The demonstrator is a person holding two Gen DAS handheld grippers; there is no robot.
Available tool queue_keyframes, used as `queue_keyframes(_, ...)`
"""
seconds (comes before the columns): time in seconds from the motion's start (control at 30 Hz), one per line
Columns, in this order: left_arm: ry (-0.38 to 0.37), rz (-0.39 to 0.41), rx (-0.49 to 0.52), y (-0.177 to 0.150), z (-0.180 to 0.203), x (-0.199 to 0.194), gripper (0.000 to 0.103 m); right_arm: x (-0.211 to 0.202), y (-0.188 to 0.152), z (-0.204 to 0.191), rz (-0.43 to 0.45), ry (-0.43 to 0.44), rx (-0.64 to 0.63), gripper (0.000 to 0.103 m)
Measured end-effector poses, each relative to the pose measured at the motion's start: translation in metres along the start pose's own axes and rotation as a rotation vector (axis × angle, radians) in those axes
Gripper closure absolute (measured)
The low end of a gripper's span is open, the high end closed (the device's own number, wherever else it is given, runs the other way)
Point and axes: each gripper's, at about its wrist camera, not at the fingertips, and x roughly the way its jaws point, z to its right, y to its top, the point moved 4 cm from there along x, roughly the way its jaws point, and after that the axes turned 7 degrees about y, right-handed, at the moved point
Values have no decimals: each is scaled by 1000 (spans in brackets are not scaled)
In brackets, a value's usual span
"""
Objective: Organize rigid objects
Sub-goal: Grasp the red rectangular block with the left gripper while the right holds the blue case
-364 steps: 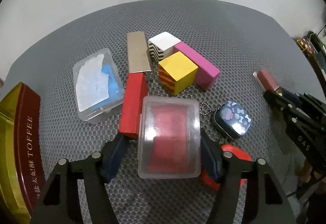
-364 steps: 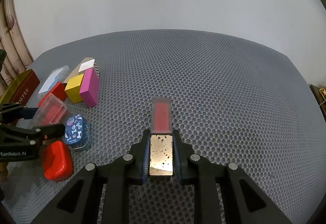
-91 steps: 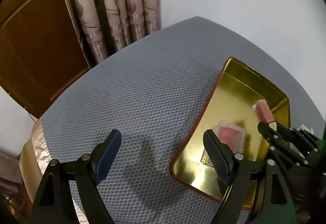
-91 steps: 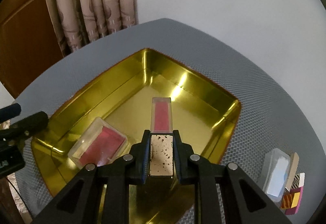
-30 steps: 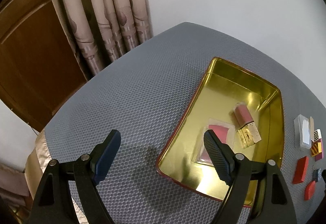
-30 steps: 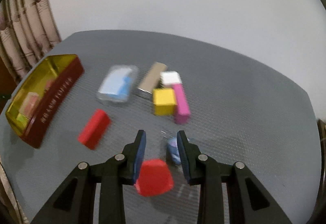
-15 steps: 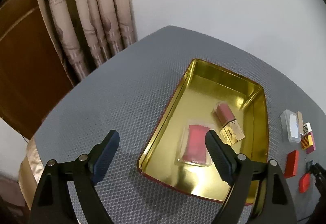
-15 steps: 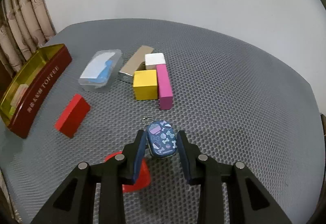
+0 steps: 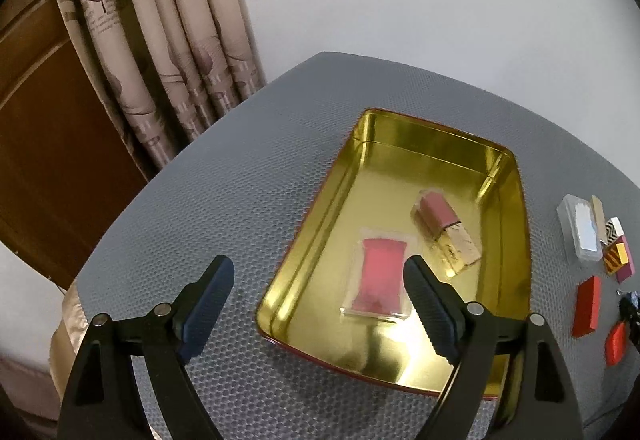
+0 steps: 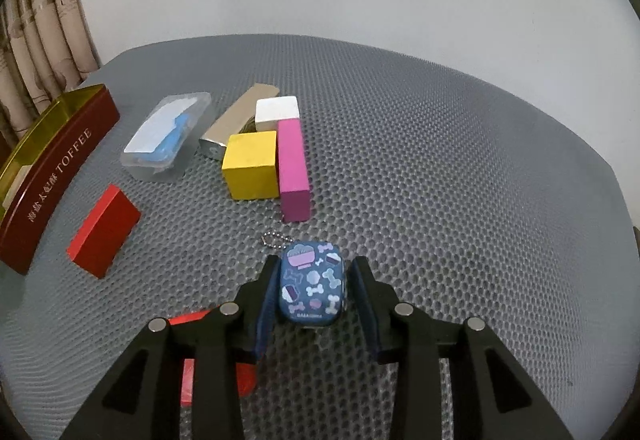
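My right gripper [image 10: 314, 290] is open, its jaws on either side of a small blue patterned case [image 10: 313, 288] with a bead chain that lies on the grey mesh table; a narrow gap shows on each side. My left gripper [image 9: 318, 290] is open and empty, hovering above the near end of the gold toffee tin [image 9: 360, 159]. In the tin lie a clear box with a pink insert [image 9: 378, 288] and a pink and gold lipstick box [image 9: 446, 236]. The tin's red side [image 10: 52, 175] shows in the right wrist view.
On the table lie a red block [image 10: 104, 230], a clear box with blue contents [image 10: 168, 135], a yellow block [image 10: 251, 163], a magenta block [image 10: 293, 167], a white block [image 10: 277, 113], a tan flat piece [image 10: 240, 117] and a red object [image 10: 192, 360] under my right gripper's left finger. Curtains [image 9: 160, 39] hang beyond the table.
My right gripper has moved forward and down, so the blue case now sits between its jaws. My left gripper has drawn back and up a little from the tin.
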Motion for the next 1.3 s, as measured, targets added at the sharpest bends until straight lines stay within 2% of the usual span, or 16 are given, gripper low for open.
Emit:
queue_keyframes(0.1, -5, 7, 16, -2, 10, -5, 19, 2, -1, -2, 23, 1, -11, 68)
queue_keyframes(0.13, -11, 9, 23, -3, 13, -7, 19, 1, -2, -2, 31, -2, -15, 72)
queue_keyframes(0.27, -53, 8, 57, -7, 34, -18, 19, 0, -6, -1, 53, -13, -8, 72)
queue_keyframes(0.57, -200, 3, 179, -28, 103, -44, 19, 7, 1, 19, 65, -70, 38, 72)
queue_keyframes(0.77, -314, -46, 274, -46, 160, -52, 19, 7, -3, 26, 68, -113, 60, 72)
queue_keyframes(0.97, -370, -73, 366, -57, 202, -52, 19, 14, 1, 23, 69, -109, 67, 72)
queue_keyframes(1.3, -424, -151, 374, -55, 240, -25, 22, 15, 3, 33, 69, -99, 69, 71)
